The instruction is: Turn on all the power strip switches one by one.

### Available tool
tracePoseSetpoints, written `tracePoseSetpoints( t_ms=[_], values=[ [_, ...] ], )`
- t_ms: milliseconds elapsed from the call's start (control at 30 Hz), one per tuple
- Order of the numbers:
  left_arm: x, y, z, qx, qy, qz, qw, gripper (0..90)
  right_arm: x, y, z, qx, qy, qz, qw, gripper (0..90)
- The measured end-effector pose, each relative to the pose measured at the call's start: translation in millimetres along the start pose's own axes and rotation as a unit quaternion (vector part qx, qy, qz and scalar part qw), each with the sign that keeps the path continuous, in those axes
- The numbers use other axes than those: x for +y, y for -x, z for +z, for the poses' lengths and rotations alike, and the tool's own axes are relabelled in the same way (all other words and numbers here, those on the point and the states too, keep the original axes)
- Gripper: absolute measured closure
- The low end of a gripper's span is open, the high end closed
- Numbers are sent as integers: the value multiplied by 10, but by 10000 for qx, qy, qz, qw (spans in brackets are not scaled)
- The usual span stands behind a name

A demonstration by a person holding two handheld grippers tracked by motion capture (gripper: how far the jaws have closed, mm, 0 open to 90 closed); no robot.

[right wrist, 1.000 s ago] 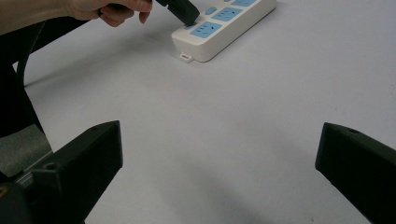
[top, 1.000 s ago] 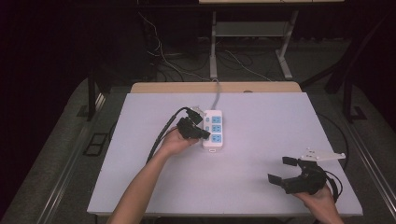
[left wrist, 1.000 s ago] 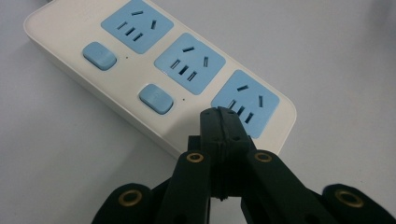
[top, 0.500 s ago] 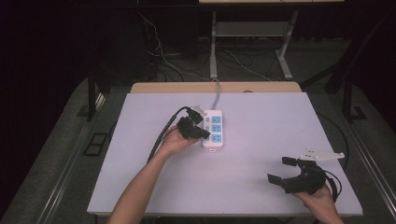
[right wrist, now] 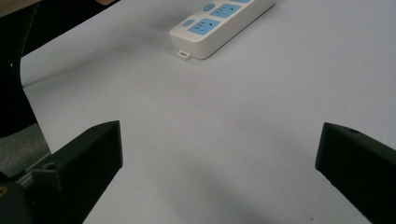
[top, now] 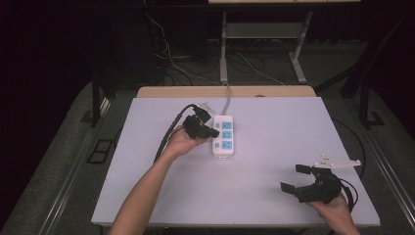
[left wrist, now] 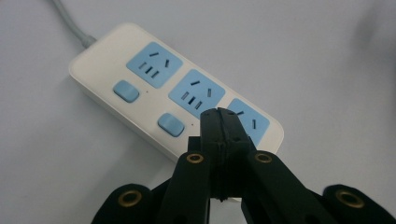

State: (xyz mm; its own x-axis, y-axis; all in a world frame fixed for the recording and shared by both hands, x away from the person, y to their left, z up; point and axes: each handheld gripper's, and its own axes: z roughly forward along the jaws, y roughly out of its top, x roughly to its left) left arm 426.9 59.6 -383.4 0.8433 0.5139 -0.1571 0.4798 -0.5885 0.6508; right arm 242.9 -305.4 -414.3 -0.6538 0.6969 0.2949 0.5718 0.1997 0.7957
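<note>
A white power strip (top: pixel 223 135) with three blue sockets is seen a little left of the middle of the pale table (top: pixel 274 147) in the high view. Its long axis runs from 12 to 6 o'clock there, with the grey cord (top: pixel 227 98) leaving the 12 o'clock end and passing over the table's far wooden edge. The sockets face upward, and blue switches (left wrist: pixel 126 90) are set beside them along one long side. A small tab (right wrist: pixel 184 54) is seen at the cordless end in the right gripper view.

At 9 o'clock of the strip, just beside it, the left gripper (top: pixel 213 132) is held, its jaws pressed together with nothing between them. In the left gripper view the closed tips (left wrist: pixel 221 120) are seen over the socket nearest the cordless end; contact with the strip cannot be told. The gripper's black cable (top: pixel 169 134) trails toward 7 o'clock.

The right gripper (top: pixel 296 178) is held well apart from the strip, at about 4 o'clock of it near the table's near edge, its jaws spread wide and empty. Nothing lies on the bare tabletop between it and the strip.

Beyond the table, at 12 o'clock, loose cables (top: pixel 171 58) and metal stand legs (top: pixel 224 54) are seen on the dark floor.
</note>
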Motion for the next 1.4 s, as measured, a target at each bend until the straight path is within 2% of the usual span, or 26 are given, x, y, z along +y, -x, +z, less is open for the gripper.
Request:
tracePoseSetpoints(
  t_ms=[200, 500, 900, 1400],
  values=[
    [96, -27, -70, 74, 32, 59, 10000, 898, 0, 2, 1, -4, -2, 0, 10000, 5],
    [203, -116, -153, 167, 90, 6, 9998, 899, 0, 7, -7, 11, 28, 6, 10000, 5],
    [189, -231, -37, 221, 123, -191, 9995, 898, -4, 18, -7, -5, 27, 16, 10000, 5],
    [177, -233, 155, 176, 37, -189, 9997, 896, -1, 10, 2, 25, -3, -12, 10000, 5]
  ],
)
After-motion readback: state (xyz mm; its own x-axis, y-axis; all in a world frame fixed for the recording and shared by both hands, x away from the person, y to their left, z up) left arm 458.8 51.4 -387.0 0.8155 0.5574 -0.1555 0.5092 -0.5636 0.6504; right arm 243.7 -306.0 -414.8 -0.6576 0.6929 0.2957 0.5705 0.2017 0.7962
